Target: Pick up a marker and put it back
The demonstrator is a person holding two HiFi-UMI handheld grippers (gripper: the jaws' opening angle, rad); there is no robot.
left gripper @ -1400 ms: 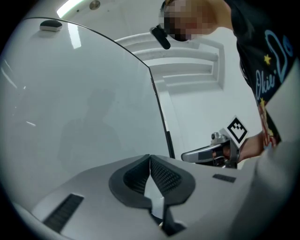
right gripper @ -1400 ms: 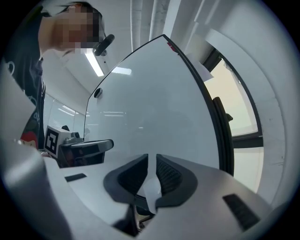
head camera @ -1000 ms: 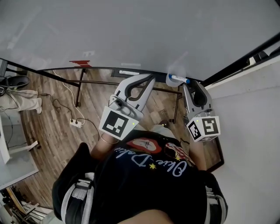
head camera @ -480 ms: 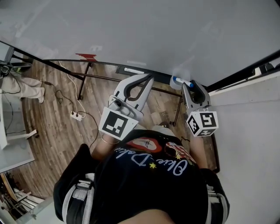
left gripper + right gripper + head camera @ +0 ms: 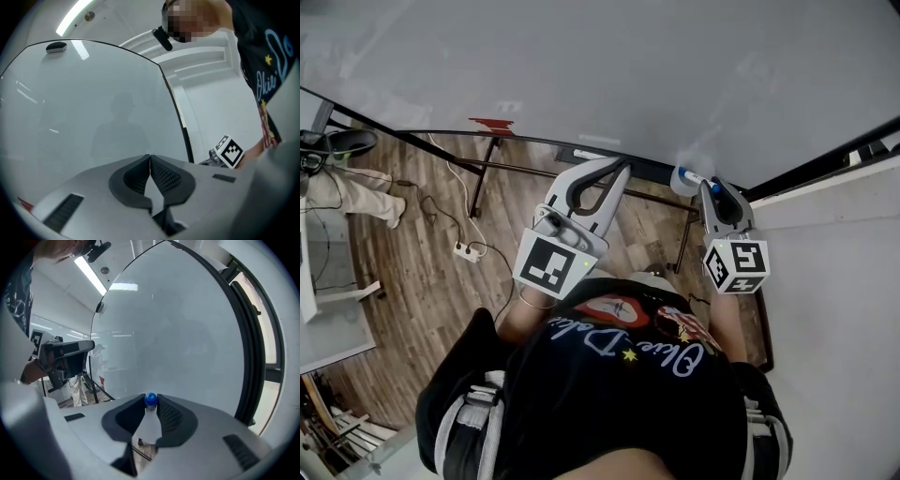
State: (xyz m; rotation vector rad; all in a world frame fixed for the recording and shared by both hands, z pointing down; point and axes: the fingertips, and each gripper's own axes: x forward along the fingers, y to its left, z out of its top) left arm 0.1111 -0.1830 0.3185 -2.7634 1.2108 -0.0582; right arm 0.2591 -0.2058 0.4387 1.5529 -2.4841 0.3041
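Tool in play: the right gripper [image 5: 710,190], at the lower right corner of the whiteboard [image 5: 609,75]. Its jaws have just been closing and now stand partway in, with both pads against a marker [image 5: 686,176].
Marker's place: at the right end of the whiteboard's tray [image 5: 525,141]. Whether it rests on the tray or is already clear of it cannot be told.
Long axis: the marker runs lengthwise along the jaws, with its white barrel back between the pads and its blue end at the jaw tips, pointing toward the whiteboard.
Coming move, as a judgement: with the grip this much in line, a lift should pull straight back from the whiteboard, and the return should set the barrel flat along the tray.
Nearer hand: the right one. The left gripper [image 5: 150,161] is pressed closed and empty, level in front of the whiteboard's lower middle.
Spare: a second marker [image 5: 592,153] lies on the tray, further left.
Surface: a narrow dark ledge under a glossy board.
Room: wood floor [image 5: 422,244] below the whiteboard, a power strip [image 5: 469,249] on it, and a white wall [image 5: 834,281] to the right.
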